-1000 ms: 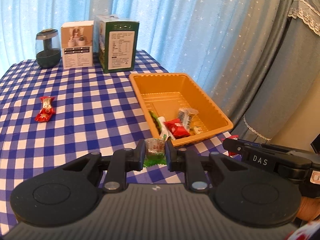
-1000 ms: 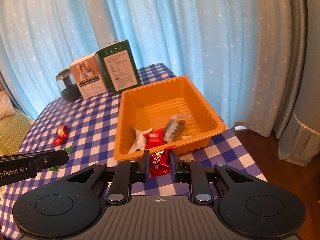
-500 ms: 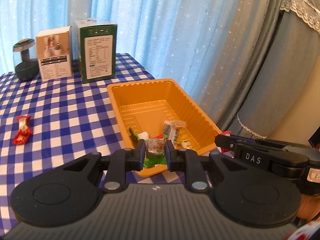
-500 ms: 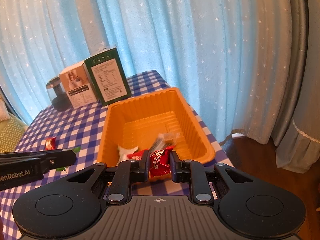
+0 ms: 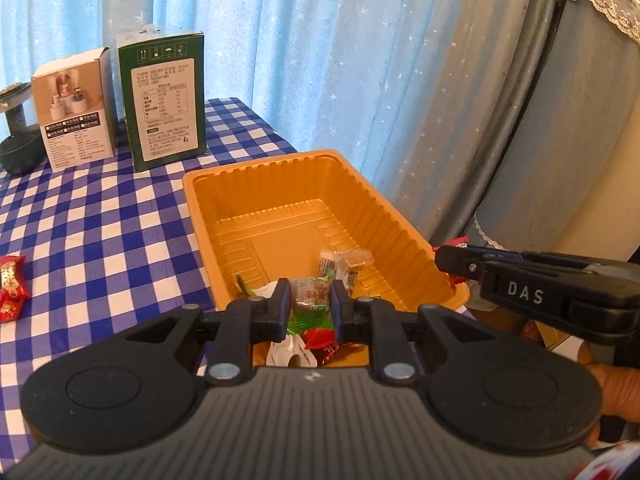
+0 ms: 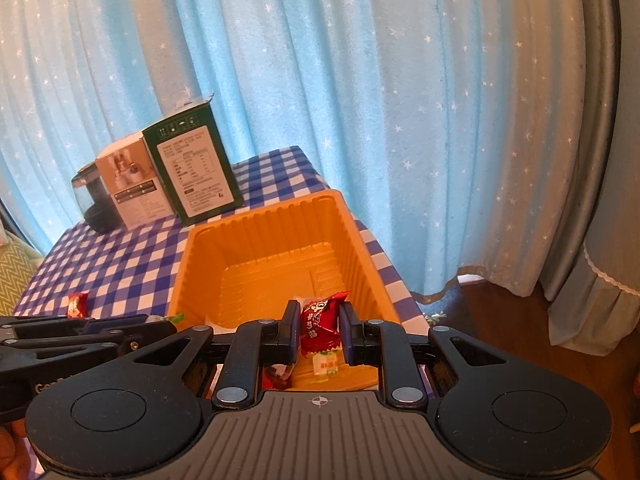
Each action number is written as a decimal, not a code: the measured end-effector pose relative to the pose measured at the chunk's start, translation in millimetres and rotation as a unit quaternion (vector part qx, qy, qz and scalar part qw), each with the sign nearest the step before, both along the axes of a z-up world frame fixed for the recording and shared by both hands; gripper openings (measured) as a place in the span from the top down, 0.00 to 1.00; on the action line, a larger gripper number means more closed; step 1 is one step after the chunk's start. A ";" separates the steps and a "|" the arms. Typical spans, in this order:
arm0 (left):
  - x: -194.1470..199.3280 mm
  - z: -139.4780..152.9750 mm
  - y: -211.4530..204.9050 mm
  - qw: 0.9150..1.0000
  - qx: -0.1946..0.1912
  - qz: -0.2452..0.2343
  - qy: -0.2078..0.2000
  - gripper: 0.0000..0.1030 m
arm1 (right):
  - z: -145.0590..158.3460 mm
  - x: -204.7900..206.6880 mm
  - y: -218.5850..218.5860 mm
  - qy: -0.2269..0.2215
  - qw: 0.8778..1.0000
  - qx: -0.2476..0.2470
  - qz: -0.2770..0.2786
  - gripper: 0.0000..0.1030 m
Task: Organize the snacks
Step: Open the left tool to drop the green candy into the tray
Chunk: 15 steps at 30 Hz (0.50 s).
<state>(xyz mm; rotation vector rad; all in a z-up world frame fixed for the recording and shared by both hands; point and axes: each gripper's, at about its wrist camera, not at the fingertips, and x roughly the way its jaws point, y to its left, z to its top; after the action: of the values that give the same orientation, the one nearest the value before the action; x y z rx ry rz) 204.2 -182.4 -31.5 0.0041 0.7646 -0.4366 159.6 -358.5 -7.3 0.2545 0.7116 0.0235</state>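
Your left gripper (image 5: 310,304) pinches a green-wrapped candy (image 5: 311,307) and your right gripper (image 6: 319,326) a red-wrapped candy (image 6: 320,326), both held over the orange tray (image 5: 404,236).

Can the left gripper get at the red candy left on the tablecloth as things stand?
Probably not yet. The left gripper is shut on a green-wrapped candy over the orange tray. The path across the tablecloth to the red candy looks free once it lets go.
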 end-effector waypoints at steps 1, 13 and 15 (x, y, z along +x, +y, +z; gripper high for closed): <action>2.5 -1.7 -1.1 1.000 0.000 -0.001 -0.001 0.82 | -0.6 1.5 -0.7 0.000 1.000 0.000 -0.001 0.80; -2.9 -16.6 16.6 1.000 0.011 0.014 -0.003 0.81 | -4.4 3.3 -2.9 0.003 1.000 0.006 0.000 0.80; -8.3 -17.5 25.4 1.000 0.011 0.025 0.002 0.80 | -4.8 4.5 -2.6 0.004 1.000 0.008 0.001 0.80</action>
<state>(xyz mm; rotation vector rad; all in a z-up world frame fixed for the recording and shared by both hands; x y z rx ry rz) 195.9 -157.0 -49.1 0.0044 0.7708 -0.3811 164.1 -361.1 -12.2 0.2700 0.7205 0.0306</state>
